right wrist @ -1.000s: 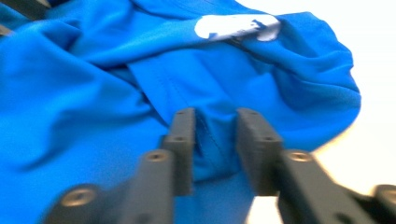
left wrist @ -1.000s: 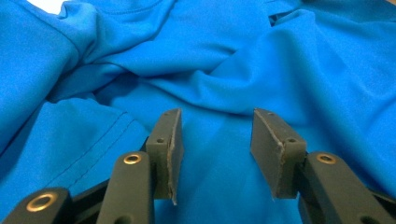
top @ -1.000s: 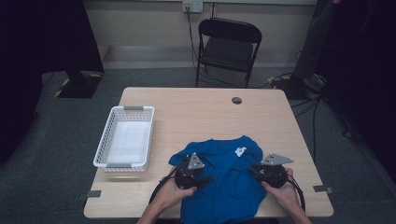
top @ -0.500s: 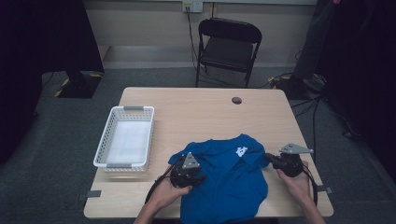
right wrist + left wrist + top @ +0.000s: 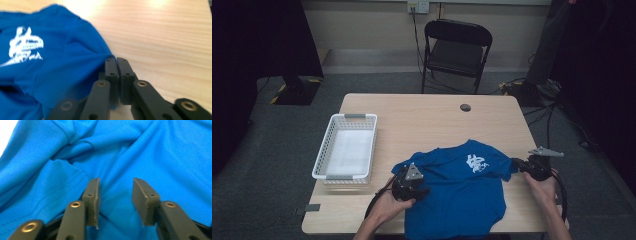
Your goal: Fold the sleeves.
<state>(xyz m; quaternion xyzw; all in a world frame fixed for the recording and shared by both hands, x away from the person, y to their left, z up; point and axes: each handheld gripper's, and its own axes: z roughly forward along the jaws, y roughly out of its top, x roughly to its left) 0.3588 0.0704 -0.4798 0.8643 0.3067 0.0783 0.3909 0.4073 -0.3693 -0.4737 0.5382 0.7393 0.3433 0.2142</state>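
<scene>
One blue fabric T-shirt with a white print [image 5: 462,185] is lying on the light wooden desk [image 5: 422,120]. The right gripper [image 5: 116,62] is clenching its fingers on the shirt's edge; the left gripper [image 5: 115,192], fingers parted, is pressing into cloth. One white plastic basket [image 5: 346,147] is sitting beside.

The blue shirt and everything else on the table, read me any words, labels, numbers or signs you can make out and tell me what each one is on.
Nothing can be read.
Blue shirt: a white print with small lines of lettering inside it, too blurred to read.
White basket: no text to be seen.
Table: no text to be seen.
</scene>
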